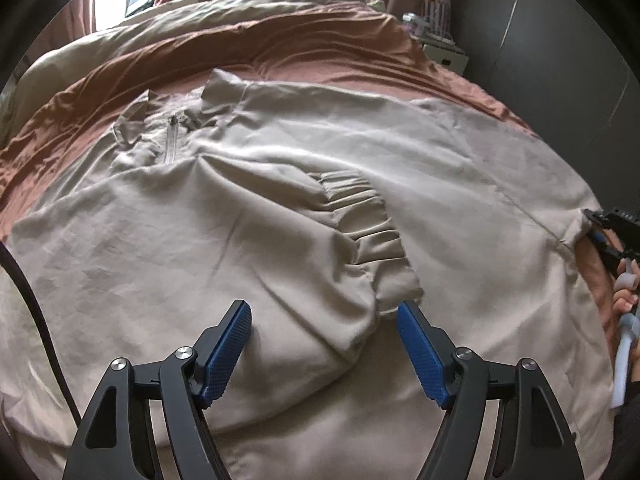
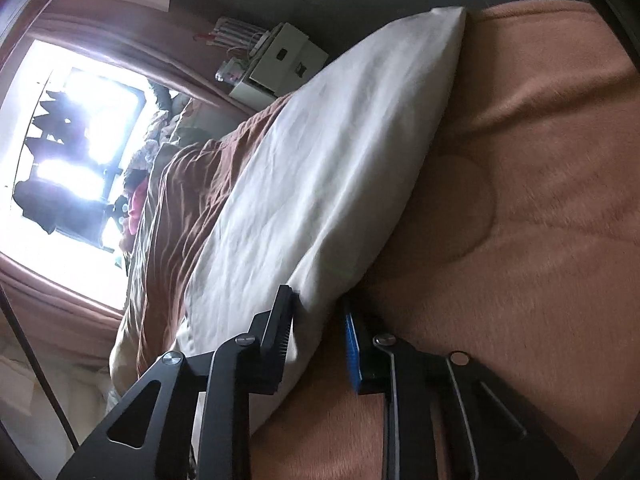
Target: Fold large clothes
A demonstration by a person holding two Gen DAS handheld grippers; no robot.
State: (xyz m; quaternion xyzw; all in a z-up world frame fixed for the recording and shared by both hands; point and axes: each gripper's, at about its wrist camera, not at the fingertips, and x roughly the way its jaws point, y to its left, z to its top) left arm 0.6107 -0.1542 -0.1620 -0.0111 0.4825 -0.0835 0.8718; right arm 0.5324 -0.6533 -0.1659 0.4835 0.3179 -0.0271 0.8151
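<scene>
a: where's the jacket at right now?

b: the beige jacket [image 1: 248, 216] is spread flat on the bed [image 1: 320, 40], zipper [image 1: 171, 136] and collar at the far end, and one sleeve is already laid across the body with its gathered cuff [image 1: 372, 236] near the middle. my left tongs [image 1: 324, 318] hang wide open just above the cloth, holding nothing, fingers either side of the cuff end. my right tongs [image 2: 320, 312] are out at the jacket's right edge with a fold of fabric between the fingers. there's a visible gap there, so i honestly can't tell if it's a proper pinch or just resting around it.

a: tips for this fold?

b: i'd guess the right side comes over next. close firmly on the edge, lift low, and carry it across in one flat sweep so the folded sleeve doesn't drag out. left tongs could pin the cuff while that happens.

a: room to move?

b: plenty of open brown blanket [image 2: 520, 200] to the right and beyond the collar. watch the cable [image 1: 36, 312] on the left and the near bed edge.
</scene>
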